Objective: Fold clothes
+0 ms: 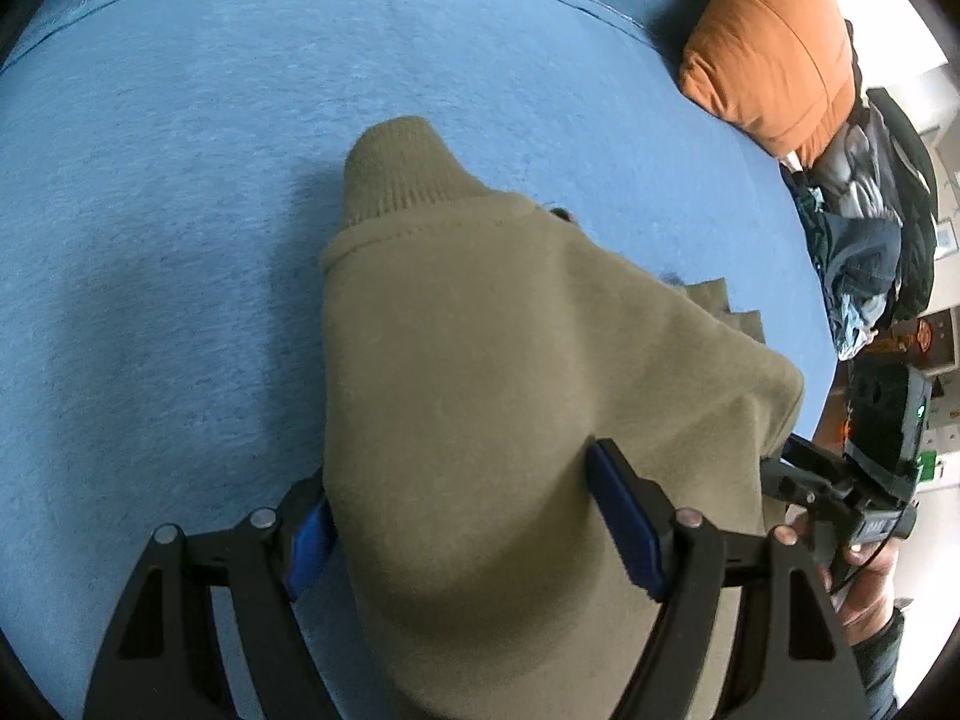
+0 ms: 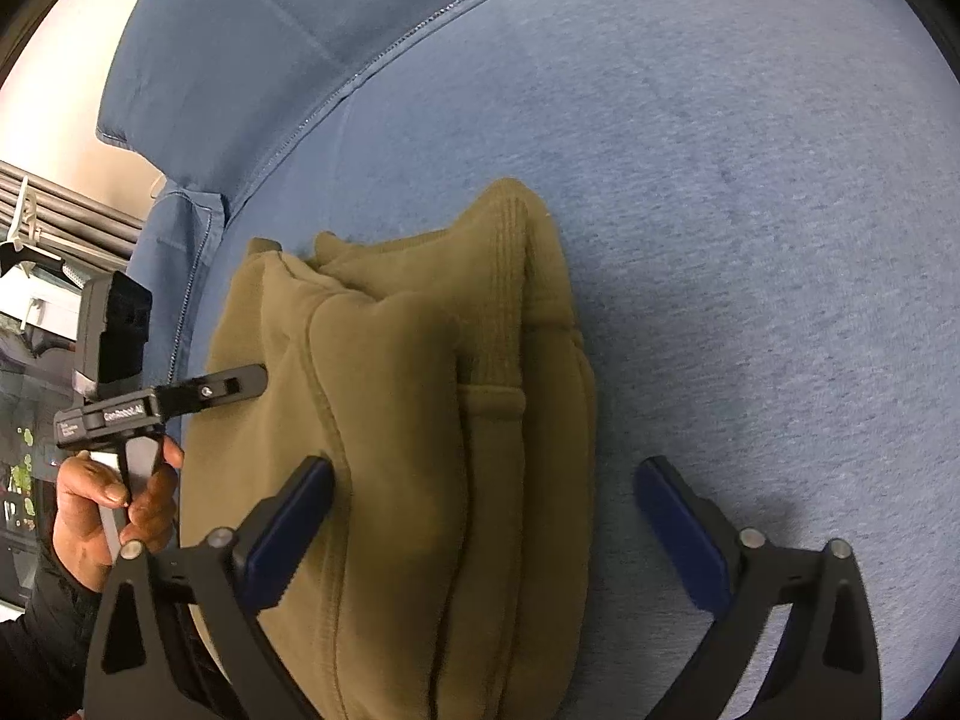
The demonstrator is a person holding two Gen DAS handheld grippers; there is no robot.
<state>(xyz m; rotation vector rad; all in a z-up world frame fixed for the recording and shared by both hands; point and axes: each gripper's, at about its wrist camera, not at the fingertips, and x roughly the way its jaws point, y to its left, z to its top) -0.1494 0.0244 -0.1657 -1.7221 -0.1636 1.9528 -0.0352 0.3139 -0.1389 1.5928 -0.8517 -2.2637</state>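
Observation:
An olive-green sweatshirt [image 1: 480, 360] lies bunched on a blue cushion [image 1: 180, 180], its ribbed cuff [image 1: 402, 168] pointing away. My left gripper [image 1: 462, 504] stands wide open, with the cloth draped between its blue pads [image 1: 624, 516]. In the right wrist view the same sweatshirt [image 2: 420, 420] lies folded in thick layers. My right gripper [image 2: 486, 480] is open, its left pad [image 2: 294, 516] against the cloth and its right pad [image 2: 684, 534] over bare cushion. The left gripper [image 2: 240, 384] shows there at the garment's left edge.
An orange pillow [image 1: 774, 48] lies at the far right of the blue cushion. A pile of dark clothes [image 1: 864, 228] sits beyond it. The cushion's zipped seam [image 2: 360, 78] and backrest [image 2: 270, 18] run along the far side. Furniture stands off the left edge [image 2: 30, 300].

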